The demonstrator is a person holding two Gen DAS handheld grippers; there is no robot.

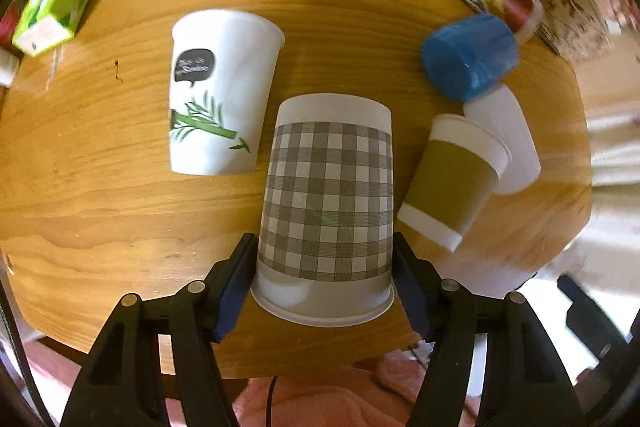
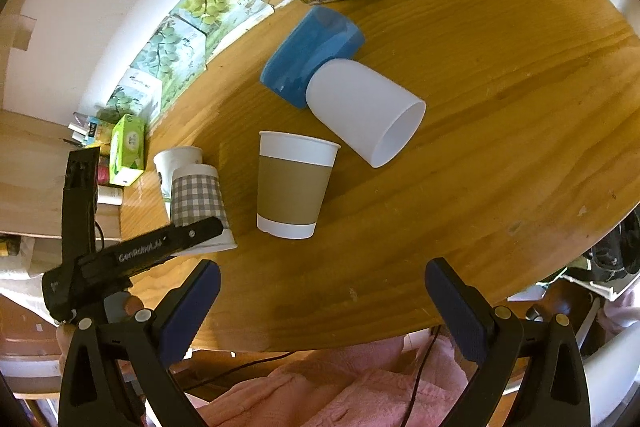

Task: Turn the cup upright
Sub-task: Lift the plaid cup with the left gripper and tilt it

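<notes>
Grey-checked cup (image 1: 326, 203) stands rim-down, clamped by the left gripper (image 1: 324, 281), whose finger hides its rim from the right gripper (image 2: 322, 307), jaws apart.

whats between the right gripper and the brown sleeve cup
Only bare wooden table: in the right wrist view nothing lies between the open right gripper and the upright brown-sleeved cup.

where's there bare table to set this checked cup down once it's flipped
Widest bare patch: the table right of the frosted white cup, toward the right gripper. Smaller patch left of the bamboo cup. Crowded: between the checked cup, brown-sleeve cup and blue cup.
</notes>
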